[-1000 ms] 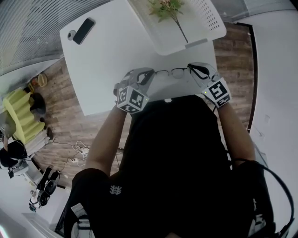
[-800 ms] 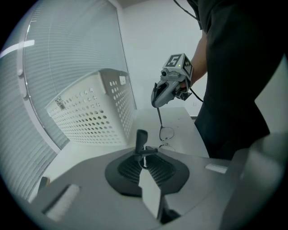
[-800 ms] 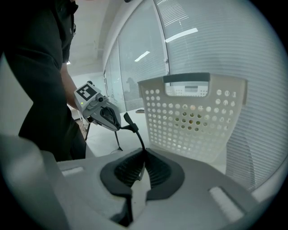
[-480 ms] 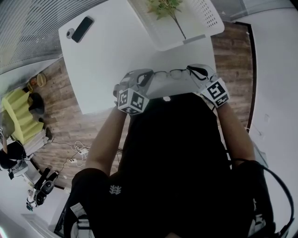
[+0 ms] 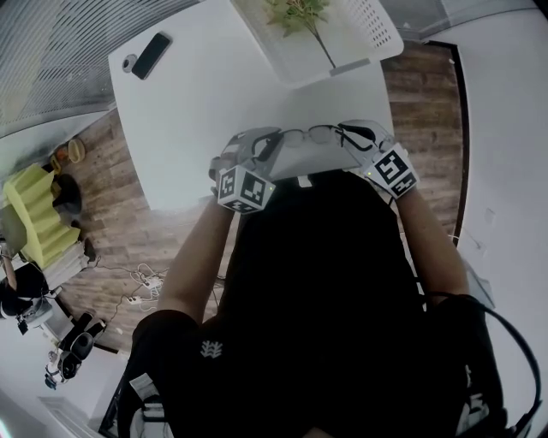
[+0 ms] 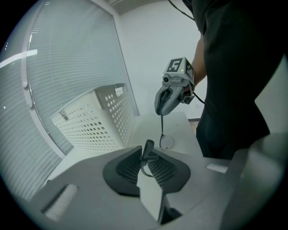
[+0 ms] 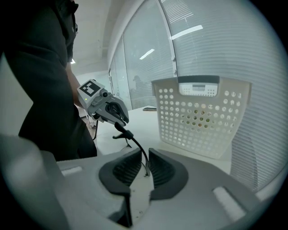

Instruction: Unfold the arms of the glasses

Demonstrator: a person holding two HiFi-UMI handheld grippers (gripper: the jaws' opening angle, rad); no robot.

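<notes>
- Glasses (image 5: 315, 133) stretch between the two sets of jaws, at the near edge of the white surface (image 5: 197, 103).
- Left gripper (image 6: 146, 164): jaws slightly apart, just opening, one arm's tip loose between them.
- Right gripper (image 7: 145, 168): jaws likewise parted and opening, the other arm between them.
- A white perforated basket (image 5: 377, 34) sits beyond the jaws.

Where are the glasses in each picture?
Head view: glasses upper middle, at the near edge of the table.
Left gripper view: glasses just below centre.
Right gripper view: glasses left of centre.
Shared landmark: the white basket.
</notes>
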